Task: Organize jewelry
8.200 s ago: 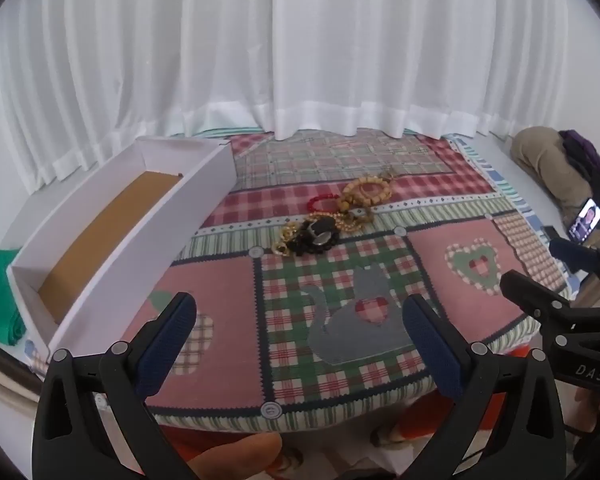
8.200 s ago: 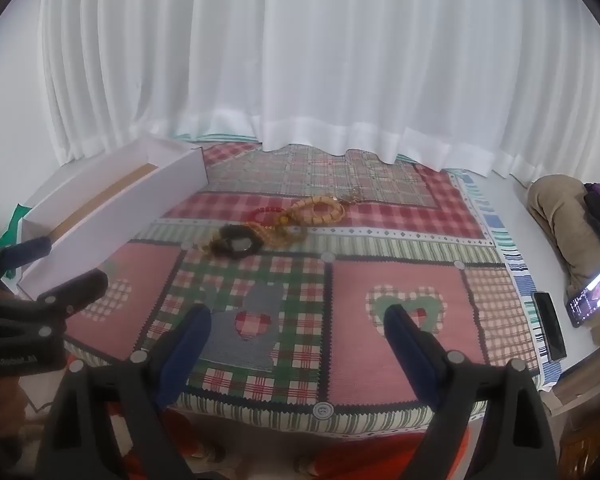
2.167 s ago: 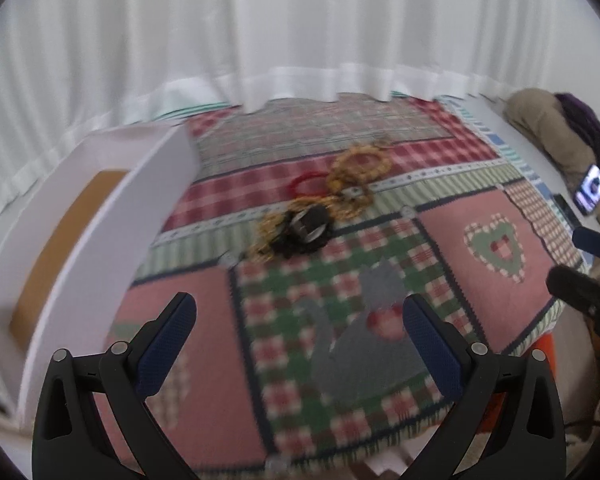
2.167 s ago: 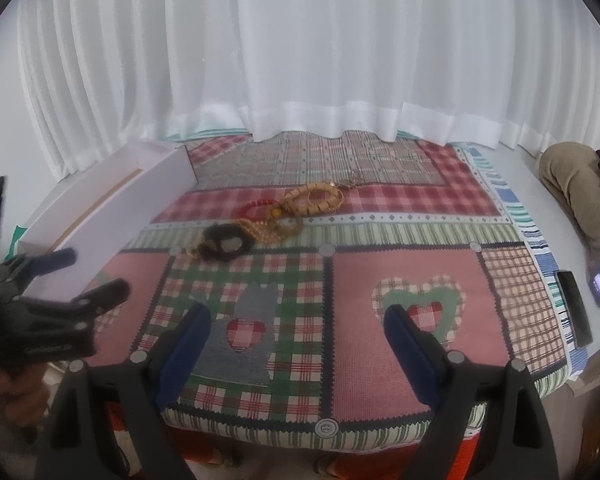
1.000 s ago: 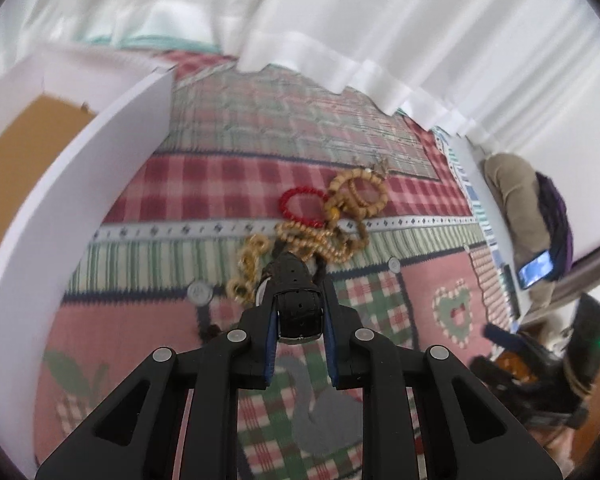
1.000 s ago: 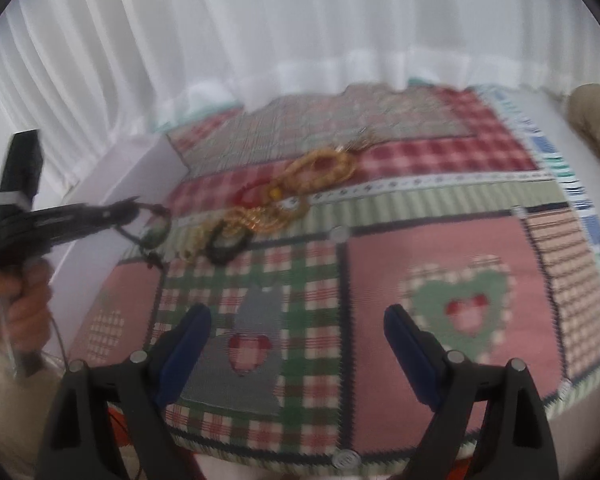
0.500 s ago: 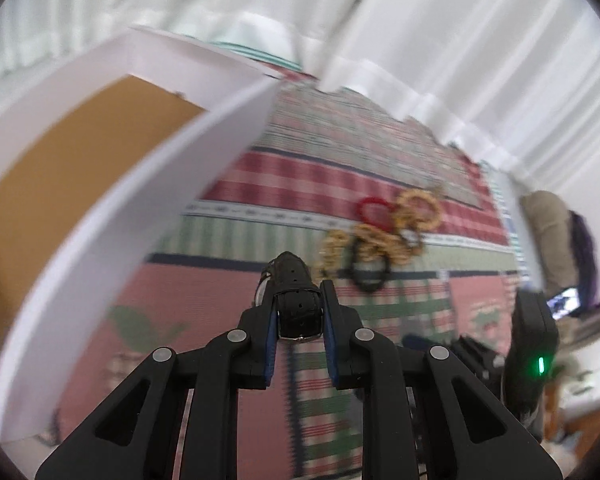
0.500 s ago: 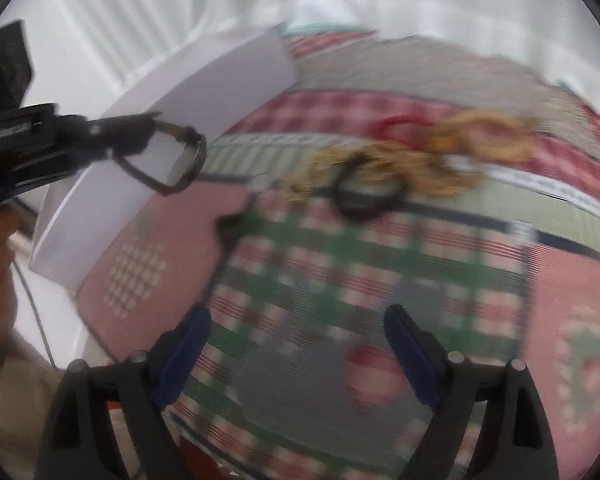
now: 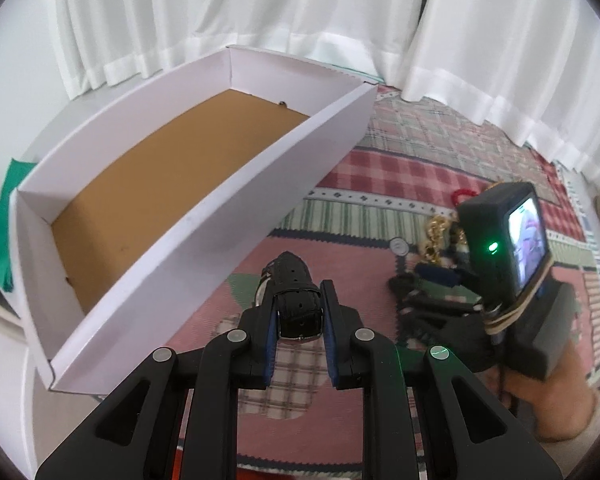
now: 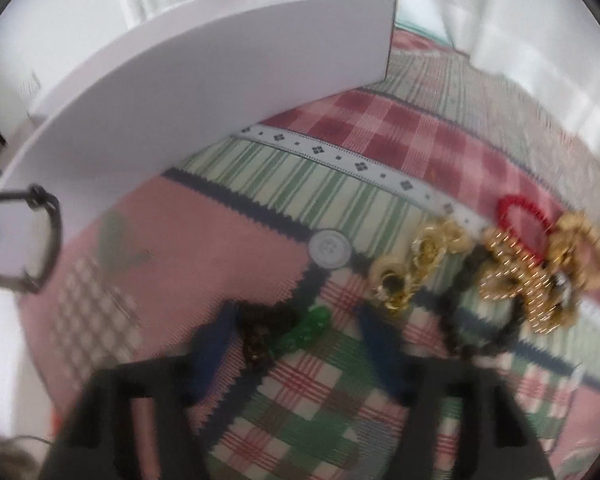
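Observation:
My left gripper (image 9: 299, 334) is shut on a black leather-strap watch (image 9: 296, 300) and holds it above the patchwork quilt, just right of the long white box (image 9: 220, 208) with a brown floor. The watch also hangs at the left edge of the right wrist view (image 10: 32, 240). My right gripper (image 10: 296, 344) is open and low over the quilt. A dark bead piece with green beads (image 10: 284, 328) lies between its fingers. A pile of gold chains (image 10: 420, 264), a black bead bracelet (image 10: 476, 320) and a red ring (image 10: 520, 220) lies to its right.
The white box's wall (image 10: 204, 80) rises at the left of the quilt. White curtains (image 9: 300, 8) hang behind. A white button (image 10: 331, 249) is sewn on the quilt. The right gripper's body with its lit screen (image 9: 508, 248) stands right of my left gripper.
My left gripper has carried the watch left, closer to the white box. My right gripper has dropped low and forward toward the jewelry pile, over the dark bead piece.

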The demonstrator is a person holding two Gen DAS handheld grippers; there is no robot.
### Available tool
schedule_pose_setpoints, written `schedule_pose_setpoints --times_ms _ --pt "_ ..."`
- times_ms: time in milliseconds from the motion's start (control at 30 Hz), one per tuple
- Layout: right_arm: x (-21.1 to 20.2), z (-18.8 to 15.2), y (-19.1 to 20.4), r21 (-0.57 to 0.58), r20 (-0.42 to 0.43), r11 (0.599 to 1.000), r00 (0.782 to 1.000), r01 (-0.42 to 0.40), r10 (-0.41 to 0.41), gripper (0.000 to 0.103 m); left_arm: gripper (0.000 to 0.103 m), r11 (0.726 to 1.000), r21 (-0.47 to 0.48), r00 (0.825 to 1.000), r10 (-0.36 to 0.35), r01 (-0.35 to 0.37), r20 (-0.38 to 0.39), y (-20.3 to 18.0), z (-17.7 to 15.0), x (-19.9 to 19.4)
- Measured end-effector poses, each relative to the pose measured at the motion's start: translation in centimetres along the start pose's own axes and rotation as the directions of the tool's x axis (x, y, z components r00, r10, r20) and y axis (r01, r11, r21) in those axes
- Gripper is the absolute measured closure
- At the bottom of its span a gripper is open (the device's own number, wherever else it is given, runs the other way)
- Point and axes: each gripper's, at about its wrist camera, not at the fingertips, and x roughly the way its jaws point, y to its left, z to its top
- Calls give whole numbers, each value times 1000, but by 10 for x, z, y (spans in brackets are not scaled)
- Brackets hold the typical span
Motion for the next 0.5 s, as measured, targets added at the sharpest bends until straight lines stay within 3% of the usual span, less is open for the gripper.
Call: schedule_pose_setpoints --times_ms 100,233,367,500 --pt "-5 1 -5 19 -11 1000 1000 -15 16 82 84 1000 8 1000 17 -17 11 0 -1 -3" --pt "-22 3 -5 30 4 999 999 -36 36 88 84 1000 14 1000 15 -16 22 2 0 -10" --pt "-48 20 -3 53 18 993 994 -109 108 89 84 998 -29 998 -52 53 27 28 15 -32" --pt "-88 54 5 55 62 978 979 -200 196 90 84 994 -96 997 -49 55 61 69 36 -54"
